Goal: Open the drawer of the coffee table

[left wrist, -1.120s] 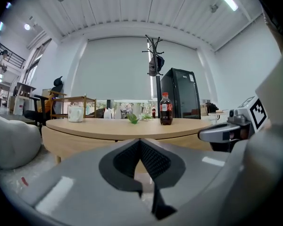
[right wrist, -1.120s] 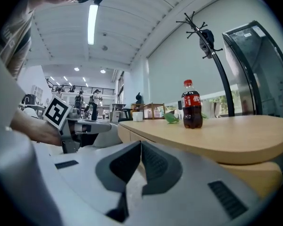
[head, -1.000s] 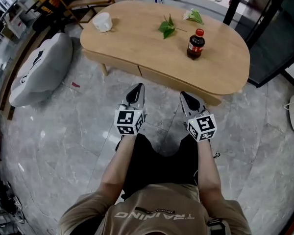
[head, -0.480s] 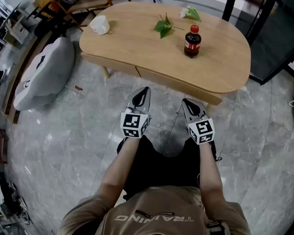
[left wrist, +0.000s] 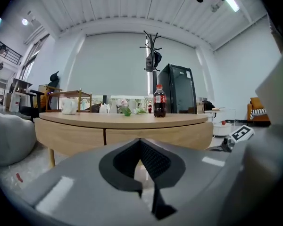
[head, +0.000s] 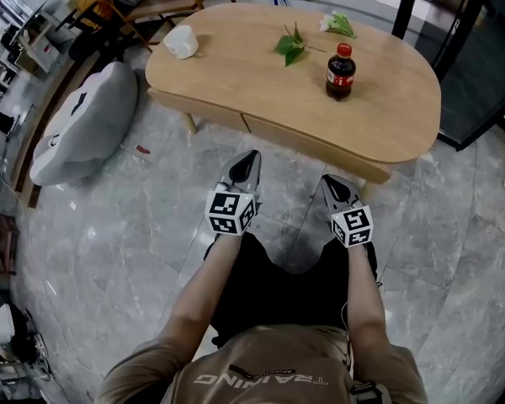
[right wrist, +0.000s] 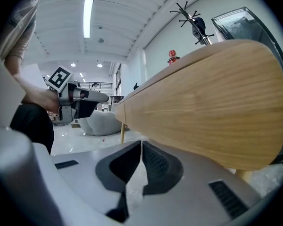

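The oval wooden coffee table (head: 387, 133) stands ahead of me. Two drawer fronts meet at a dark seam on its near side: a left drawer front (head: 206, 114) and a right drawer front (head: 307, 140). In the left gripper view the drawer fronts (left wrist: 151, 135) face me at table height. My left gripper (head: 251, 155) (left wrist: 140, 141) is shut and empty, short of the seam. To its right, my right gripper (head: 330, 180) (right wrist: 141, 144) is also shut and empty, close under the table's curved edge (right wrist: 203, 112). Neither touches the table.
On the tabletop stand a cola bottle (head: 340, 71), a white cup (head: 181, 41) and green leaves (head: 290, 47). A grey beanbag (head: 84, 124) lies on the marble floor at the left. Wooden chairs stand beyond the table; a dark cabinet (head: 480, 66) is at the right.
Both grippers have sunk lower in front of the table, the right one more. Their jaws stayed shut.
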Tool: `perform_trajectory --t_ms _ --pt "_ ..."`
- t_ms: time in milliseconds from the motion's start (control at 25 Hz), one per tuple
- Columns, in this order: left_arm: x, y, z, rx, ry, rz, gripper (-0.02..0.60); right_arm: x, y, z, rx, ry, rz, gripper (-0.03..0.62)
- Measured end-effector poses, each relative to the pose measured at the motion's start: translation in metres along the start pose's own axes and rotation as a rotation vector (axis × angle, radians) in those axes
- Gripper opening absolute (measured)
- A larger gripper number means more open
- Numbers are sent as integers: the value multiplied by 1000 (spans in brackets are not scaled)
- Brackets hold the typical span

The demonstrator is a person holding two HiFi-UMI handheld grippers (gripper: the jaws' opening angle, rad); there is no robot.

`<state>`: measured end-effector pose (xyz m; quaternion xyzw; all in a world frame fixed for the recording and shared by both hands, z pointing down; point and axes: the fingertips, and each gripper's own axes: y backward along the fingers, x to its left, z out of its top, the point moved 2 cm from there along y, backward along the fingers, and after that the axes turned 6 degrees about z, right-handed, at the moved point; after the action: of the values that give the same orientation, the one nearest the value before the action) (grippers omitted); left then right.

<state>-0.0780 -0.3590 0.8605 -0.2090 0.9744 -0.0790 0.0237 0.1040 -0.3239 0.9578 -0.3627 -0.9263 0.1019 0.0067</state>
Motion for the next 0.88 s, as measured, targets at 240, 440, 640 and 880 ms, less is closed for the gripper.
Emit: perform_trajectory --t_ms 240,440,640,880 --pt "-7 -2 -1 4 1 -35 6 -3 -4 -3 -21 -37 28 34" --pt "-18 -1 3 -11 -34 -87 6 -4 -4 -7 -94 -128 92 198" --pt "-26 3 5 -19 -68 -111 6 -14 -10 -16 -139 -169 75 201" --pt "-33 4 3 -8 -104 -146 6 -26 -26 -15 -234 -229 76 199"
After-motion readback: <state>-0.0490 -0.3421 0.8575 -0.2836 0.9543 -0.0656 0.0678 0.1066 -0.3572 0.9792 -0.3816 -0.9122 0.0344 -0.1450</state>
